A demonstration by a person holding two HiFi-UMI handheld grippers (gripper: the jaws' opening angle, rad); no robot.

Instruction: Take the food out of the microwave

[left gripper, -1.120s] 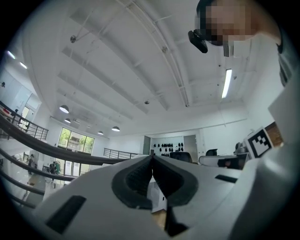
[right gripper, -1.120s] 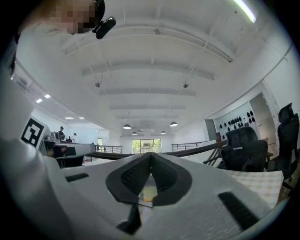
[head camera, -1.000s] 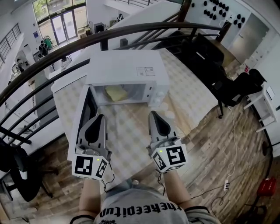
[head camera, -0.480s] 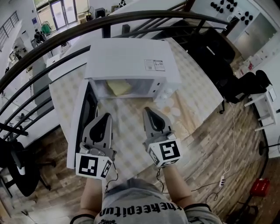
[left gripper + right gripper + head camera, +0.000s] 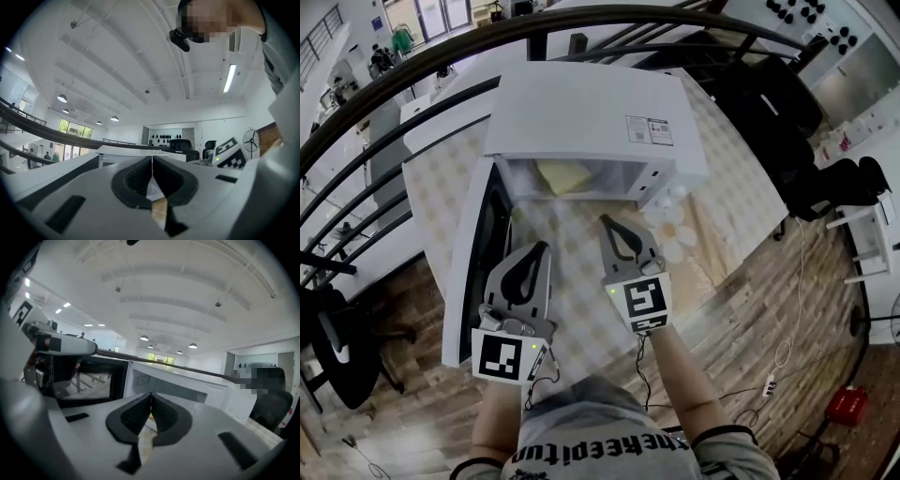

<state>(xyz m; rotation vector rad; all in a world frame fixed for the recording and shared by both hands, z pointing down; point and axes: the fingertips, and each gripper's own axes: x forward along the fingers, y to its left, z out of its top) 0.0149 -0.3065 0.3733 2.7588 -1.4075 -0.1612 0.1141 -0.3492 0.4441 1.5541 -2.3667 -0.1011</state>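
Observation:
A white microwave (image 5: 581, 117) stands on a checked tablecloth with its door (image 5: 478, 253) swung open to the left. A pale yellow food (image 5: 562, 175) lies inside the cavity. My left gripper (image 5: 536, 249) is shut and empty, beside the open door and in front of the cavity. My right gripper (image 5: 609, 223) is shut and empty too, just in front of the opening, right of its middle. In the left gripper view my left gripper (image 5: 152, 159) shows its jaws pressed together. In the right gripper view my right gripper (image 5: 151, 396) points at the microwave (image 5: 187, 385) and its door (image 5: 89, 380).
The table (image 5: 741, 202) ends close to the right of the microwave, above a wooden floor. A dark curved railing (image 5: 394, 84) crosses behind the microwave. Black chairs (image 5: 825, 183) stand at the right. Pale round patches (image 5: 675, 230) lie on the cloth near the microwave's right front corner.
Both grippers have moved toward the microwave opening, the right one further. The head view has shifted, so the microwave sits larger and more central.

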